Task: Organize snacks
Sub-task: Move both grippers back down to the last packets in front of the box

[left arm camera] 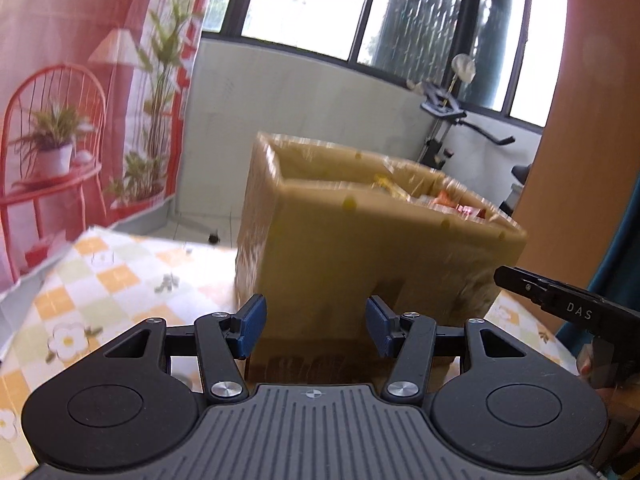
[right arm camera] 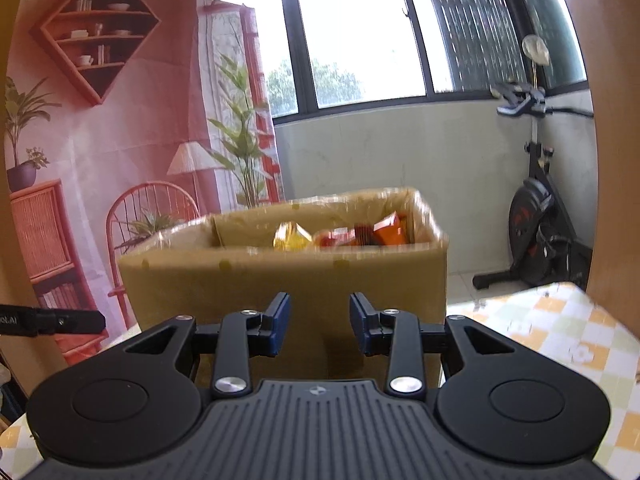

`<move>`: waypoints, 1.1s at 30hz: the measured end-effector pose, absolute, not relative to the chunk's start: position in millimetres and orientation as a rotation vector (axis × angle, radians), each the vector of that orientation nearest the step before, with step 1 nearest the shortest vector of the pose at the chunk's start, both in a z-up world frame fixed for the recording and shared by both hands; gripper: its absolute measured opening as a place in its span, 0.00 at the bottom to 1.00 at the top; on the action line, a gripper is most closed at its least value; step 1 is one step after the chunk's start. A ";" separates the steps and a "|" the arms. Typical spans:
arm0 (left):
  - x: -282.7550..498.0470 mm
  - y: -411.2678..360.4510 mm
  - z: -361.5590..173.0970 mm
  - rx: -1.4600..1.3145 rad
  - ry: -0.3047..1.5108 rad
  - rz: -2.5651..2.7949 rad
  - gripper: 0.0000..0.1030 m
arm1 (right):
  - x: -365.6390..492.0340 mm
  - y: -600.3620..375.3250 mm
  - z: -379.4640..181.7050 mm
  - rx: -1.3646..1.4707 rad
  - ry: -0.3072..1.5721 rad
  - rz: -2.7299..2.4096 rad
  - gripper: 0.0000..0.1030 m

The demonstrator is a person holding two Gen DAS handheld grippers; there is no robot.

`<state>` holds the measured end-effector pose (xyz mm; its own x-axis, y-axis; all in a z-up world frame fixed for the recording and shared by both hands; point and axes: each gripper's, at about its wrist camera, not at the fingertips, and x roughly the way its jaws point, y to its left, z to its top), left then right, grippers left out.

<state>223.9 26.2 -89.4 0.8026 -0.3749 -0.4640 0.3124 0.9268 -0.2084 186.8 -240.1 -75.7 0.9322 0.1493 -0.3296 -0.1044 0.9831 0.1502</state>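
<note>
A tan cardboard box (left arm camera: 360,248) stands on the table, open at the top; it also shows in the right wrist view (right arm camera: 288,280). Yellow, red and orange snack packets (right arm camera: 344,234) lie inside it, and their tops show in the left wrist view (left arm camera: 436,196). My left gripper (left arm camera: 316,328) is open and empty, just in front of the box's near wall. My right gripper (right arm camera: 319,324) is open and empty, also close to the box's near wall. The right gripper's body (left arm camera: 568,304) shows at the right of the left wrist view.
The table has a checked orange, green and white cloth with flowers (left arm camera: 100,280), seen also at the right (right arm camera: 560,344). A printed pink backdrop (right arm camera: 100,140) hangs at the left. An exercise bike (right arm camera: 536,216) stands by the window. A brown panel (left arm camera: 580,120) rises at the right.
</note>
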 end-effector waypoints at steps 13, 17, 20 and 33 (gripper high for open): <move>243.5 15.9 -153.1 -0.125 0.688 -0.457 0.38 | 202.9 -213.4 -138.6 0.097 0.551 0.190 0.35; 259.3 11.0 -169.2 -0.140 0.728 -0.459 0.36 | 212.2 -205.2 -161.2 0.072 0.641 0.213 0.35; 273.5 4.2 -178.8 -0.133 0.748 -0.460 0.36 | 217.4 -202.6 -172.0 0.066 0.681 0.210 0.35; 282.8 -12.7 -199.4 -0.104 0.803 -0.497 0.36 | 215.4 -213.0 -192.6 0.115 0.740 0.175 0.35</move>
